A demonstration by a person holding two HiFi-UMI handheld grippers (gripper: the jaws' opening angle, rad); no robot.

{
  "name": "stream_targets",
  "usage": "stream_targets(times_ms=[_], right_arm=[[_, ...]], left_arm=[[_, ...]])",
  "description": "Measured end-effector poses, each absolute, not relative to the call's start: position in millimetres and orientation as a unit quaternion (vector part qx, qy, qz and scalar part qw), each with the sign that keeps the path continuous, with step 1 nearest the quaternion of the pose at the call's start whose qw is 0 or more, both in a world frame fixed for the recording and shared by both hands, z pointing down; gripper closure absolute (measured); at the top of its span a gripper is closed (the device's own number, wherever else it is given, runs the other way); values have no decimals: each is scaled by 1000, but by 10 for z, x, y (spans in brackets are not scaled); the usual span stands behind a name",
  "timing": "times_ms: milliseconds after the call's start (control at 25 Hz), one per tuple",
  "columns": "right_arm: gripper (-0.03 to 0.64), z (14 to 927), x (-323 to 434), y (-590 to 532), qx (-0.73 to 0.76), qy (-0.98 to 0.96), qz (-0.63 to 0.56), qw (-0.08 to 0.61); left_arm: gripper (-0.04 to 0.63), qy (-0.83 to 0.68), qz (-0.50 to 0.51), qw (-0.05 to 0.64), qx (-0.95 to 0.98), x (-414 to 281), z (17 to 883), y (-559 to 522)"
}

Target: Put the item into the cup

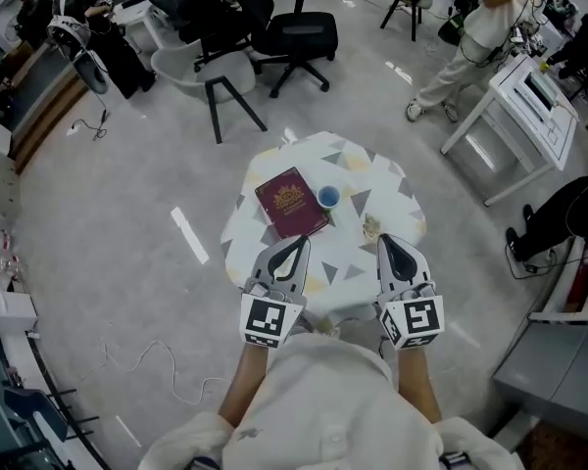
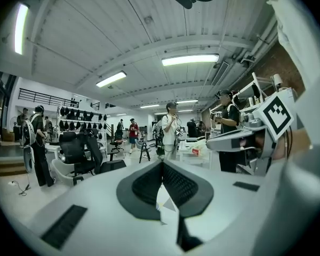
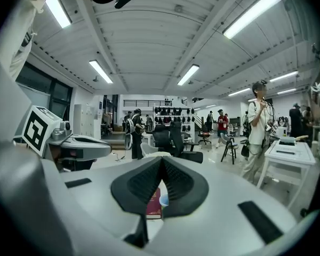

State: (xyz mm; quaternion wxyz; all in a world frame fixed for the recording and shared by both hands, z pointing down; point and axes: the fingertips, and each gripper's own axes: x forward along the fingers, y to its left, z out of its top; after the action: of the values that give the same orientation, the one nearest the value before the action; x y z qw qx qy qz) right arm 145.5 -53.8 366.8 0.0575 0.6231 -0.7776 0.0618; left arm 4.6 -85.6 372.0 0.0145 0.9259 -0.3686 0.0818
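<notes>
Cup (image 1: 327, 198) waits, the pale item (image 1: 370, 227) near it ungrasped. We hold left gripper (image 1: 299, 246) and right gripper (image 1: 386, 245) pressed together, empty. Next, we judge, the right must spread over the item.

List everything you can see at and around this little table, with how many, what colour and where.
table: one, white cloth with grey and yellow triangles, centre of the head view
book: one, maroon with a gold emblem, left part of the table
cup: one, blue, close beside the book's right edge
small item: one, pale beige, on the table right of the cup
office chair: one, black, beyond the table
chair: one, pale grey with dark legs, left of the office chair
desk: one, white, far right
standing person: one, light clothes, by the desk
left gripper: one, grey, shut and empty, near table edge
right gripper: one, grey, shut and empty, near the small item
</notes>
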Motion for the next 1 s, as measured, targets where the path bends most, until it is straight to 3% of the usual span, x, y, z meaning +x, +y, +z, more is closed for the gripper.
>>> stream_targets(times_ms=[1000], right_arm=[[612,3785,1288,-1448,673,-728,62,113]], left_arm=[[583,-295,65,42,953,3,3938,-2016]])
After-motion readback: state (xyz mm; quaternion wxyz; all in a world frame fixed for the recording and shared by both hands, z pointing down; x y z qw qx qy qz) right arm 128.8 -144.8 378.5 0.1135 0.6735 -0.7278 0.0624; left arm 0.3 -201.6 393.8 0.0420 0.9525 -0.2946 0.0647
